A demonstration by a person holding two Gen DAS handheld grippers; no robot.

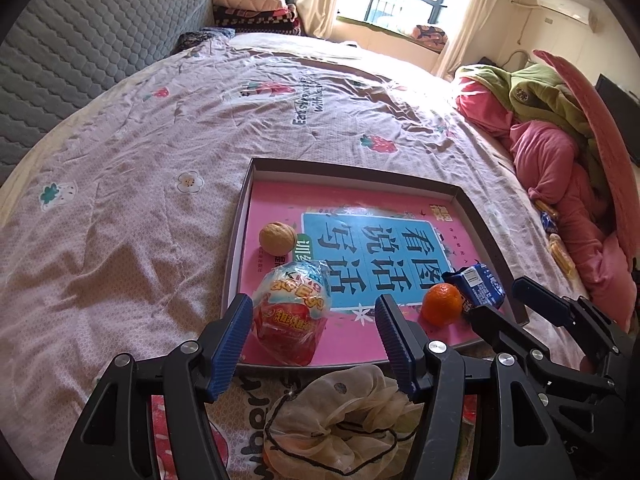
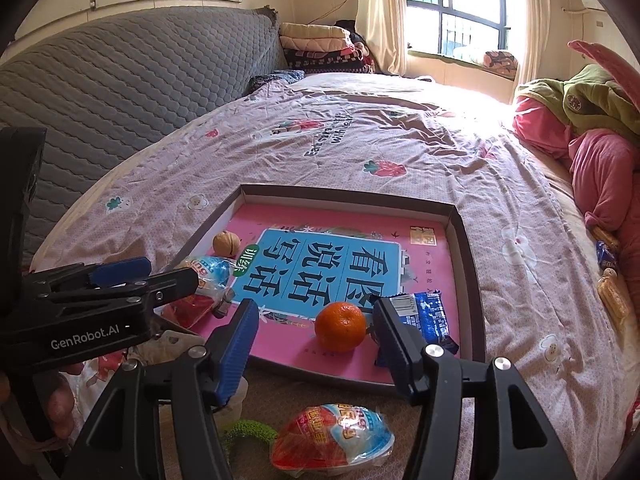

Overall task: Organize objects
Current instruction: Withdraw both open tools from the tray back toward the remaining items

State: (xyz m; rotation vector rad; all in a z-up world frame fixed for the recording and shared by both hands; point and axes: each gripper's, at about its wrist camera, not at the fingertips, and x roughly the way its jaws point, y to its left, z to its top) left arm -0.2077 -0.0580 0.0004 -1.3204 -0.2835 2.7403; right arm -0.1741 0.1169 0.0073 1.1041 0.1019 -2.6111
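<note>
A shallow box tray (image 1: pixel 464 196) (image 2: pixel 468 240) with a pink printed bottom lies on the bed. In it are a walnut (image 1: pixel 277 238) (image 2: pixel 226 243), an orange (image 1: pixel 441 304) (image 2: pixel 340 326), a blue snack packet (image 1: pixel 480 282) (image 2: pixel 428 314) and a wrapped egg-shaped toy (image 1: pixel 294 312) (image 2: pixel 208 280). My left gripper (image 1: pixel 312 344) is open, its fingers on either side of that wrapped egg. My right gripper (image 2: pixel 316 344) is open and empty, its fingers framing the orange from the near side. A second wrapped egg (image 2: pixel 332 438) lies on the bed below the right gripper.
A beige mesh pouch with a black cord (image 1: pixel 340 420) lies near the tray's front edge. A green item (image 2: pixel 248 430) lies beside the second egg. Pink and green bedding (image 1: pixel 560 140) is piled at right, with snack packets (image 2: pixel 610 280) beside it. A grey quilted headboard (image 1: pixel 80 48) stands at left.
</note>
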